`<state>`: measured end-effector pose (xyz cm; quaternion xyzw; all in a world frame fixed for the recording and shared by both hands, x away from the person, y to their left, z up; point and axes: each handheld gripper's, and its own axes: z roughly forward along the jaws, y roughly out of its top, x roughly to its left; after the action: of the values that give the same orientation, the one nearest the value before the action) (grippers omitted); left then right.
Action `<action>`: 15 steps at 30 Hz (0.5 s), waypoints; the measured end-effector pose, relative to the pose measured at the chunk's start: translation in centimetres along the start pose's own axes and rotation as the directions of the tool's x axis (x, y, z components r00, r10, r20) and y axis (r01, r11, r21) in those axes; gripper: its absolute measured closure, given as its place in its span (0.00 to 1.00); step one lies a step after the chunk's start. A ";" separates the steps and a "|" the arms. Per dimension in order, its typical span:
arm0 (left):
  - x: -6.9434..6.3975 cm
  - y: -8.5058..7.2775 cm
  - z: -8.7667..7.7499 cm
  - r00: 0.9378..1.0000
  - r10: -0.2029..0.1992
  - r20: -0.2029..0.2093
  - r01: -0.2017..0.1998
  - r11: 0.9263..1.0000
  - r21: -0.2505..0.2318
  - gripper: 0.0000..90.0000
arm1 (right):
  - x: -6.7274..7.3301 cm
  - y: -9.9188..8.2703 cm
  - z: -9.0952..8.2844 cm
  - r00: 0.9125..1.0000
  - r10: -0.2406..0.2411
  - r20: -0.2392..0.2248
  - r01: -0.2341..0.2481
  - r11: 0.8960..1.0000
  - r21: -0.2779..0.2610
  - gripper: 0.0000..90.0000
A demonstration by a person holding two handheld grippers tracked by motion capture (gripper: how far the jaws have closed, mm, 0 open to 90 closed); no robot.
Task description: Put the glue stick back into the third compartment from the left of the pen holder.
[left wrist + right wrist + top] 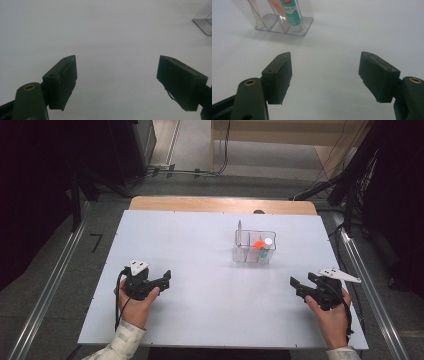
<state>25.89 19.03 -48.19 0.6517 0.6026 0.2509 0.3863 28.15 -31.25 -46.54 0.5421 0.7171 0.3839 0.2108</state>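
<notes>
A clear plastic organiser (254, 248) with compartments stands right of the table's middle, toward the back. It holds a green-and-white glue stick (266, 248), an orange item (258, 244) and a thin pale stick (239, 231). My left gripper (165, 277) rests low at the front left, open, nothing between its jaws (116, 82). At the front right my right gripper (302, 284) is open too and empty (325, 75). In the right gripper view the organiser (305, 23) is ahead at upper left with the glue stick (292, 13) inside it.
The white table top (200, 270) has a wooden strip (220, 204) along its far edge. Metal rails (47, 290) run along both sides on the grey floor. A corner of the organiser (203, 21) sits at the upper right in the left gripper view.
</notes>
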 end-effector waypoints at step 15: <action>0.2 -1.0 -2.0 1.000 0.019 0.005 -0.019 1.000 -0.001 0.18 | -0.7 -0.7 -0.7 1.000 0.003 0.024 -0.003 1.000 0.003 0.28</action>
<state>23.80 19.59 -47.89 0.6580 0.5953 0.2530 0.3857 27.47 -32.16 -46.73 0.5481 0.7143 0.3766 0.2181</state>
